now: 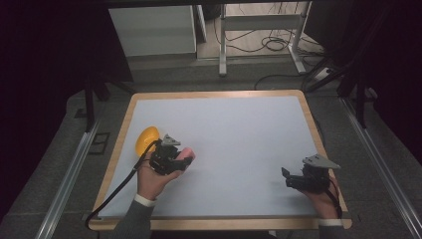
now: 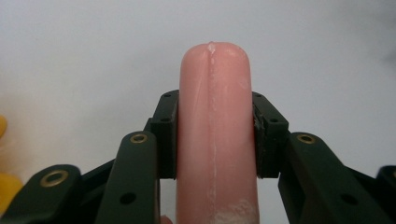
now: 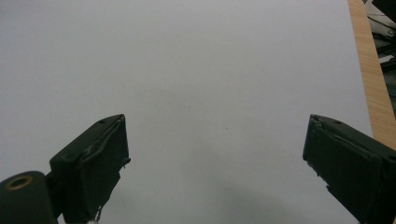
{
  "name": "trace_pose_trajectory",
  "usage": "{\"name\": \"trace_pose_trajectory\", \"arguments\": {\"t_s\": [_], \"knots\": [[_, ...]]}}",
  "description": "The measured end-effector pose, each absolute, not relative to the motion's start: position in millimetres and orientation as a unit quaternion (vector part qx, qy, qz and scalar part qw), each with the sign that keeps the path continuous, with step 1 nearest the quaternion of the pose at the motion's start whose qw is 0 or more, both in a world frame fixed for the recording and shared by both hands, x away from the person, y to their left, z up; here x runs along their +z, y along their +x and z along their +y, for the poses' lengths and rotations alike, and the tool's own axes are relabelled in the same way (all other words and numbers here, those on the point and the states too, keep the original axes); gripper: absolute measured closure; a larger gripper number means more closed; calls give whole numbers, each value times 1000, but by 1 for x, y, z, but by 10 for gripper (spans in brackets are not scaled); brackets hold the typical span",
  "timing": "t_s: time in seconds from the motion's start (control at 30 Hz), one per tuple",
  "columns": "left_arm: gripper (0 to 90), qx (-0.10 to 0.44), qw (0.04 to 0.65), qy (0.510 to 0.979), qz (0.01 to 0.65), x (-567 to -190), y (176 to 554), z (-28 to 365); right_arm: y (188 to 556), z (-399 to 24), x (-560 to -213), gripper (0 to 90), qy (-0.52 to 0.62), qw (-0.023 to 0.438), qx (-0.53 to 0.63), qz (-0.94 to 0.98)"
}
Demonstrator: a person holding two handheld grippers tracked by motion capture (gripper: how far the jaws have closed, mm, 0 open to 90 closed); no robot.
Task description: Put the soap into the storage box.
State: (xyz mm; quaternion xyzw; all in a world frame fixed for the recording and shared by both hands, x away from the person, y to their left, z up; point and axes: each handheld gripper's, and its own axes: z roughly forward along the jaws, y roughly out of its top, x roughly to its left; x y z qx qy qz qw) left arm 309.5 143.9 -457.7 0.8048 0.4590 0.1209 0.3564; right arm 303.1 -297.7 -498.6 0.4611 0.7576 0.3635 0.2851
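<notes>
A pink sausage-shaped object (image 2: 215, 135) stands between the black jaws of my left gripper (image 2: 215, 135), whose pads press on both its sides. From above, that left gripper (image 1: 175, 160) sits over the left part of the white table top (image 1: 239, 139), with the pink sausage (image 1: 187, 155) poking out toward the right. A yellow bowl-like object (image 1: 146, 139) lies just behind it at the table's left edge, and the yellow object (image 2: 7, 186) also shows at the left edge of the left gripper view. My right gripper (image 3: 217, 163) hangs open over bare white surface; the right gripper (image 1: 288, 175) is near the table's front right.
A wooden rim (image 1: 219, 93) frames the white top, and the same rim (image 3: 373, 88) runs along the right of the right gripper view. A black cable (image 1: 114, 194) trails from the left gripper over the front left edge. Desk legs and cables (image 1: 268, 45) stand on the floor beyond.
</notes>
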Motion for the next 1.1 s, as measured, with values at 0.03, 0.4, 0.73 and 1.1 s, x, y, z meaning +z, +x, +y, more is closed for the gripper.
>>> {"name": "trace_pose_trajectory", "arguments": {"t_s": [0.03,0.4,0.73,1.1], "knots": [[601,122,358,804,459,-457,310,144,303,-298,-499,65,461,285,364,758],[601,131,356,795,473,-453,315,158,303,-298,-499,65,462,284,363,757],[601,137,354,786,487,-453,318,172,304,-298,-500,65,463,284,362,758],[601,141,354,783,492,-451,320,177,304,-298,-500,65,463,284,361,758]]}}
